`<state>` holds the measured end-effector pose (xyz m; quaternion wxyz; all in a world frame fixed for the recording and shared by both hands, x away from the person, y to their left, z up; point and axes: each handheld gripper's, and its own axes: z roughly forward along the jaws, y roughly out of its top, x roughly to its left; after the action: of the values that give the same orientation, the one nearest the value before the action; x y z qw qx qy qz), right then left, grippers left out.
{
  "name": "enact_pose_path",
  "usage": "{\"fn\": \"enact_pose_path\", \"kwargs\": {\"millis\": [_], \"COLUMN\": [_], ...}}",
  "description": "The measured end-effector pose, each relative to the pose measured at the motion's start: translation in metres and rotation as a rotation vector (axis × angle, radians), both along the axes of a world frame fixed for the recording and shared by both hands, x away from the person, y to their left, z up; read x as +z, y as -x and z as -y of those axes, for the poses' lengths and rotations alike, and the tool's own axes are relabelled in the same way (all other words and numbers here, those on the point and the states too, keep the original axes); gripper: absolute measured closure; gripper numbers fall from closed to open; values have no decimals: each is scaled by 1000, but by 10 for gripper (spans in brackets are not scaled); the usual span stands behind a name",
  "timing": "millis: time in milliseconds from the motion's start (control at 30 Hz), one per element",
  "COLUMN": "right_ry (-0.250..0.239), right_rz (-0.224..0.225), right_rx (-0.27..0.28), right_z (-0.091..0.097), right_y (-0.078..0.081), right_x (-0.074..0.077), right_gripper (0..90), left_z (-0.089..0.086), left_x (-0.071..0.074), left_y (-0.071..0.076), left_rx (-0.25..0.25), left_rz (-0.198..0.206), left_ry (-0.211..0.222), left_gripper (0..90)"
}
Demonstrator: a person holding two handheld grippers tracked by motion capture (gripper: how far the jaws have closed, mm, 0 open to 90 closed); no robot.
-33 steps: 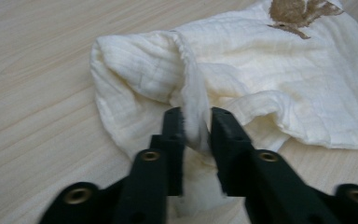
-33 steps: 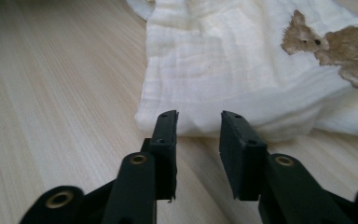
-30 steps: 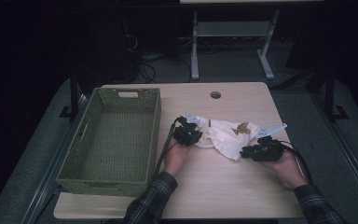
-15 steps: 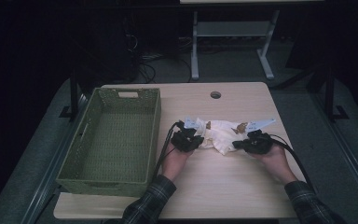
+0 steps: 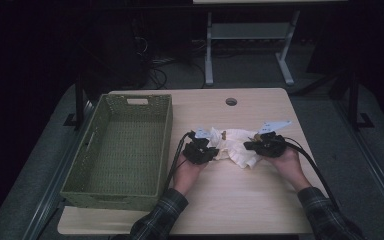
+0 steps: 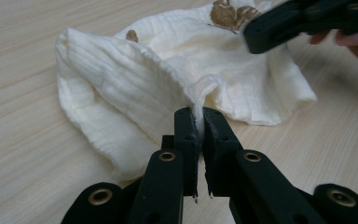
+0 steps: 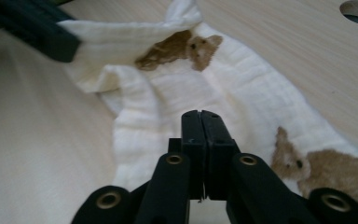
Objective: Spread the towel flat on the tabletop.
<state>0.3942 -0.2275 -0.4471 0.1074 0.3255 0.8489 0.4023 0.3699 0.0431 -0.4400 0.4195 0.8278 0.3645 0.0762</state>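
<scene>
A cream cloth (image 5: 235, 146) lay bunched on the table (image 5: 240, 200), right of the basket (image 5: 125, 145), its long axis running between both grippers; a fold was pinched by the left gripper (image 6: 199, 122). The right gripper (image 7: 200, 122) was closed at the opposite end; whether cloth was caught could not be told.

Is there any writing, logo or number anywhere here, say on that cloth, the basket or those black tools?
None can be read.
Cream muslin cloth: brown animal pictures, no words.
Green woven basket: no label.
Light wooden table: no marking.
Black fingers of the left gripper and right gripper: plain, with brass rivets.
</scene>
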Motion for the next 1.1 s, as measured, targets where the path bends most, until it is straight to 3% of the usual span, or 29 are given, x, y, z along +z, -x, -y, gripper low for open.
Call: {"fn": "enact_pose_path", "kwargs": {"millis": [67, 133, 267, 367, 467, 567, 667, 733, 900, 1100], "right_ry": [-10, -28, -45, -31, 26, 43, 86, 87, 41, 22], "right_rz": [0, 12, 3, -36, -71, -108, -156, -157, -105, -96], "right_rx": [-11, -12, -21, -19, -17, -14, 6, 16, 11, 31], "right_z": [-1, 4, 29, 41, 44, 46, 41, 35, 29, 18], "right_y": [-7, -3, 22, 36, 49, 57, 57, 54, 43, 33], "right_x": [0, 8, 19, 13, 5, 0, -10, -14, -9, -12], "right_gripper": [845, 836, 818, 800, 795, 805, 820, 819, 819, 813], "left_z": [0, 0, -2, -1, 1, 1, 0, 0, -2, -2], "left_x": [0, -1, -1, -1, -2, -3, -3, -2, -2, -2], "left_y": [0, -1, -2, -3, -2, -2, -3, -3, -4, -4], "left_rx": [-2, -3, -4, -4, -6, -9, -9, -5, 0, -2], "left_rz": [0, -2, -3, -1, -1, -5, -4, -4, -4, -7], "left_ry": [1, 4, 1, 2, 0, 1, -1, 4, 7, 7], "left_gripper": [843, 843, 843, 843, 843, 843, 844, 844, 844, 844]}}
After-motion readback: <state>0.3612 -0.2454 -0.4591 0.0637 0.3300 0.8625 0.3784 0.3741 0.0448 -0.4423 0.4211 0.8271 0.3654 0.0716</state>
